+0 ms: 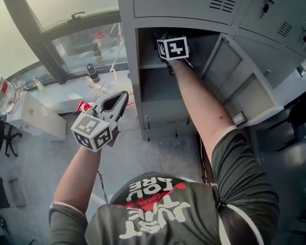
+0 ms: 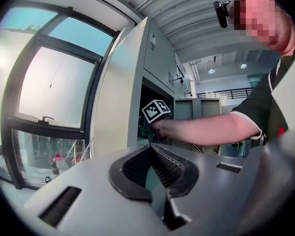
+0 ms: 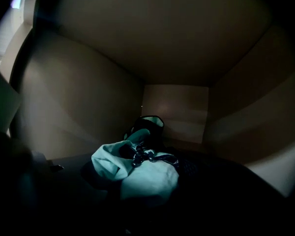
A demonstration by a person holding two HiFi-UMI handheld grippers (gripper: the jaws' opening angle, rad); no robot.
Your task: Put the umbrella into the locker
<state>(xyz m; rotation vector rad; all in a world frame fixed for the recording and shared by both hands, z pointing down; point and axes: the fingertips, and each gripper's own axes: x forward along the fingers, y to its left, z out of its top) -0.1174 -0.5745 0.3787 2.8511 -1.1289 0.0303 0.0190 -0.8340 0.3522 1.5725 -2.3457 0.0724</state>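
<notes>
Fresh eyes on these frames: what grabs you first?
The person's right arm reaches into the open locker, with the right gripper mostly inside. In the right gripper view a pale teal bundled umbrella sits between its jaws in the dark; whether they press it is unclear. The left gripper hangs shut and empty left of the locker.

Daylight comes through a large dark-framed window (image 1: 51,40) at the far left, with bottles (image 1: 93,73) on the white ledge (image 1: 66,93) below it. A white box (image 1: 33,117) stands on the grey floor (image 1: 41,172), near left. Round lamps (image 2: 211,71) glow under a ribbed ceiling (image 2: 187,9).
</notes>
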